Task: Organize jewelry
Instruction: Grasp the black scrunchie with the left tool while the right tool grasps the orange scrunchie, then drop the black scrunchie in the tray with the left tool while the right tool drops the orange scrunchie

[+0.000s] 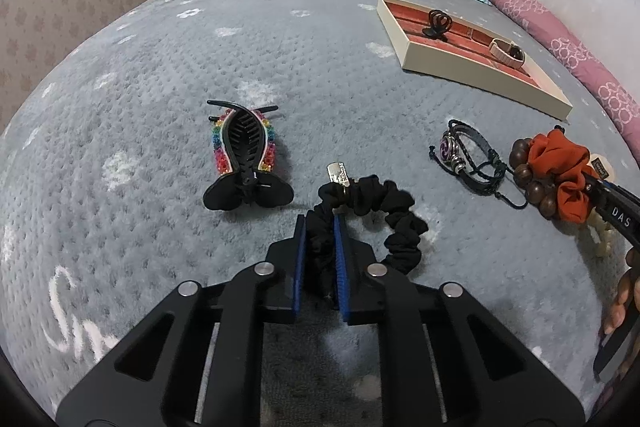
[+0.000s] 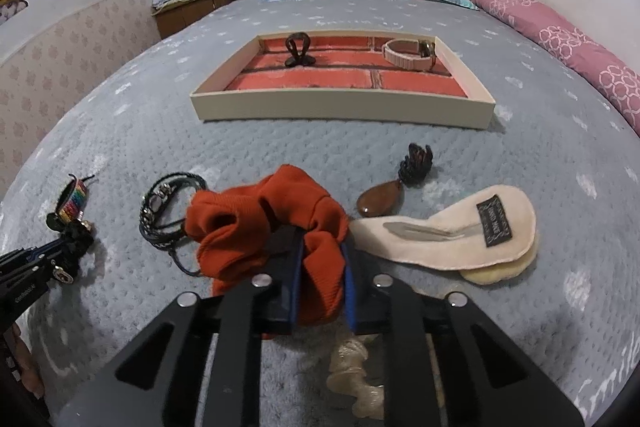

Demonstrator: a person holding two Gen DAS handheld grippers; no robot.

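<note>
Soft, light gathered-fabric scrunchies: your left gripper [image 1: 320, 223] fingers clench the black scrunchie [image 1: 370, 205], your right gripper [image 2: 320, 247] the rust-orange scrunchie [image 2: 264, 215]; bunched folds hold fine.

Jewelry spread over grey bedspread, tray beyond.
Black fabric scrunchie [image 1: 384, 215] and rust-orange fabric scrunchie [image 2: 264, 223] each pinched between blue pads; cream red-lined tray [image 2: 340, 107] holding small black claw clip [image 2: 297, 50] and pink-strapped watch [image 2: 408, 53].
</note>
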